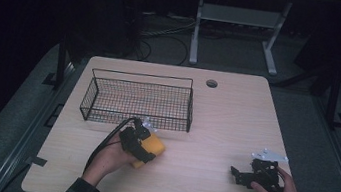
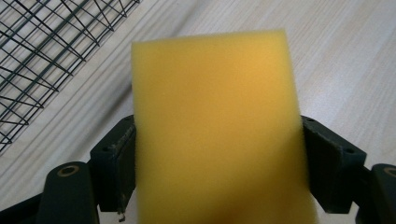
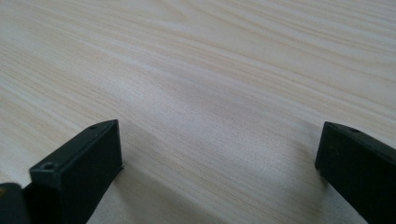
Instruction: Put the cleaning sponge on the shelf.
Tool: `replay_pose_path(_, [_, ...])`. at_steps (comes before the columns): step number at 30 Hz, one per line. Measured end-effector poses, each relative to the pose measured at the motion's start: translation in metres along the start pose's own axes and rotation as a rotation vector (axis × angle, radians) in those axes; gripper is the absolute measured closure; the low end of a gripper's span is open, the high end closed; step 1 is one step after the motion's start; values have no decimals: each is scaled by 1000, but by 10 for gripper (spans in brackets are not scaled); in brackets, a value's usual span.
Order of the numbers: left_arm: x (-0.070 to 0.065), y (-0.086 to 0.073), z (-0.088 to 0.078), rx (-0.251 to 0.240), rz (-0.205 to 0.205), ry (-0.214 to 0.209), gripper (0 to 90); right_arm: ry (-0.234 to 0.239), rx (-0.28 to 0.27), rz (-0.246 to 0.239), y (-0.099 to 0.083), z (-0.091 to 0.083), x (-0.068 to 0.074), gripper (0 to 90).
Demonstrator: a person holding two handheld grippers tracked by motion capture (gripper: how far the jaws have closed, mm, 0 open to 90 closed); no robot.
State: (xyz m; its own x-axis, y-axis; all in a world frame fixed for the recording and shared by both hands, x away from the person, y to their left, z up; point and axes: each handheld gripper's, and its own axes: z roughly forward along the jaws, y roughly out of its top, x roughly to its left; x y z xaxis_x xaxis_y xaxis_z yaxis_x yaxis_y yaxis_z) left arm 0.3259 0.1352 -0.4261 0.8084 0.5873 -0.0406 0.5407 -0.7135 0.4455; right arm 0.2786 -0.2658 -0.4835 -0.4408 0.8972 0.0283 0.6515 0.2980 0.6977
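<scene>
Here, left gripper (image 1: 144, 145): gripping the yellow sponge (image 2: 215, 130) beside the wire basket (image 1: 138, 102).
Right gripper (image 3: 219, 172): resting wide apart over bare table (image 3: 224, 70), carrying nothing.

- No legible text, label, brand, number or sign appears on any surface in the high view or in either of the two gripper views.
</scene>
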Motion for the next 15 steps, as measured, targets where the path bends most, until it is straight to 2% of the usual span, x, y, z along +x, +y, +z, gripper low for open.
replay_pose_path(6, [0, 2, -5, -4, 5, -23, 224, 0, 0, 0, 0, 0, 0, 0])
replay_pose_path(15, [-2, 7, -10, -1, 33, -45, 224, 1, 0, -1, 0, 0, 0, 0])
